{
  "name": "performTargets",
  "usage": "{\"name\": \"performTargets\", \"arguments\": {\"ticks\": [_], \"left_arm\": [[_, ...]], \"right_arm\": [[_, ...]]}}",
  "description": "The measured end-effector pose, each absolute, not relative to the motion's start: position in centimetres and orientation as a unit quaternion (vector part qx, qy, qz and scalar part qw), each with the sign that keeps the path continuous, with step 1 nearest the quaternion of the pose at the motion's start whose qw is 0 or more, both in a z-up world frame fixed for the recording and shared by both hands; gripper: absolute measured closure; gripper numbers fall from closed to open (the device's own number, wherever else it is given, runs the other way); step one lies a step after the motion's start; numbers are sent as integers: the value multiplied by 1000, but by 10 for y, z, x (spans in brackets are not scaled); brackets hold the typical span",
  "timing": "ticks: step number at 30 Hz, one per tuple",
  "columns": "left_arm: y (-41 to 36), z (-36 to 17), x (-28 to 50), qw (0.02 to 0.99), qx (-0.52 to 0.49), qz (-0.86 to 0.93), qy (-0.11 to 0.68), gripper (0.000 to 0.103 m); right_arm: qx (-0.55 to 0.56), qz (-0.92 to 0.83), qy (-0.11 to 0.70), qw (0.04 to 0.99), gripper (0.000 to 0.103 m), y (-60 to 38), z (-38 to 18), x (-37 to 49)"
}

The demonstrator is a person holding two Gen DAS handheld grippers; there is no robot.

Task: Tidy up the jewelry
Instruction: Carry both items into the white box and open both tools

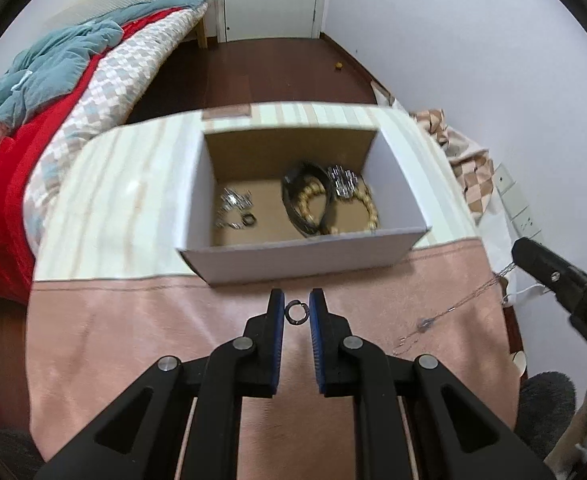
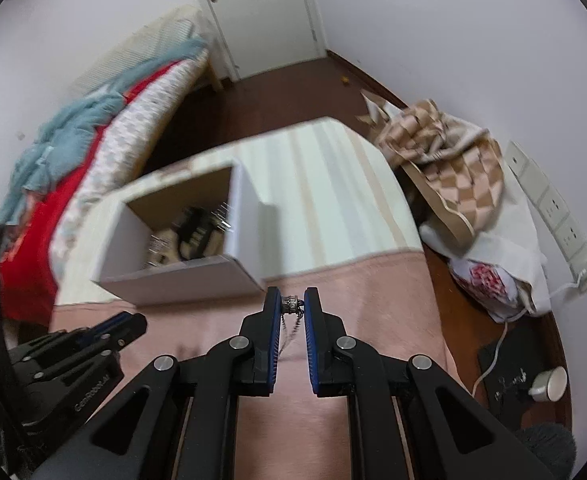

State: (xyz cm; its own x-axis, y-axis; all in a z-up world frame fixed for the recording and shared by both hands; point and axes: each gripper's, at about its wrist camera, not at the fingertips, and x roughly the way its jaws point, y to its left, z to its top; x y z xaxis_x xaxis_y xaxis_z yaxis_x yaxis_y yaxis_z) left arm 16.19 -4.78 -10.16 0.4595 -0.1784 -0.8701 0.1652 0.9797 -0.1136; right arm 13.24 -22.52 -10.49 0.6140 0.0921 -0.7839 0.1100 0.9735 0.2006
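Note:
A white cardboard box (image 1: 293, 256) stands open on the cloth-covered table. Inside lie a gold bead bracelet (image 1: 313, 204), a black bangle (image 1: 293, 200) and silver pieces (image 1: 235, 204). My left gripper (image 1: 296, 312) holds a small dark ring (image 1: 295, 313) between its blue pads, just in front of the box. My right gripper (image 2: 292, 306) is shut on a silver necklace (image 2: 291, 304); its chain hangs down between the fingers. In the left wrist view the chain (image 1: 453, 308) trails from the right gripper (image 1: 533, 260) to the pink cloth. The box (image 2: 181, 276) also shows in the right wrist view.
The table is covered by a pink cloth (image 1: 173, 340) in front and a striped cloth (image 1: 125, 184) behind. A bed with red and teal bedding (image 1: 33, 100) stands at the left. A checkered bag (image 2: 445, 168) and wall sockets (image 2: 549, 208) are at the right.

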Motion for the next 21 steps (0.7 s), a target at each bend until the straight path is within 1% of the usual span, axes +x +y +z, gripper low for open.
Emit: {"name": "performTargets", "arguments": {"ticks": [9, 13, 15, 18, 21], "left_arm": [[-20, -38, 192, 868, -35, -121, 480, 93], [-11, -27, 216, 867, -47, -125, 480, 93], [-4, -29, 230, 862, -60, -125, 487, 93], [3, -46, 255, 846, -78, -128, 512, 93], [3, -70, 274, 827, -82, -129, 540, 93]], "right_arm": [[111, 59, 396, 910, 91, -202, -16, 152], [98, 81, 383, 915, 91, -190, 15, 177], [85, 85, 381, 917, 91, -182, 21, 189], [69, 88, 390, 914, 91, -172, 14, 213], [62, 91, 414, 904, 91, -164, -10, 239]]}}
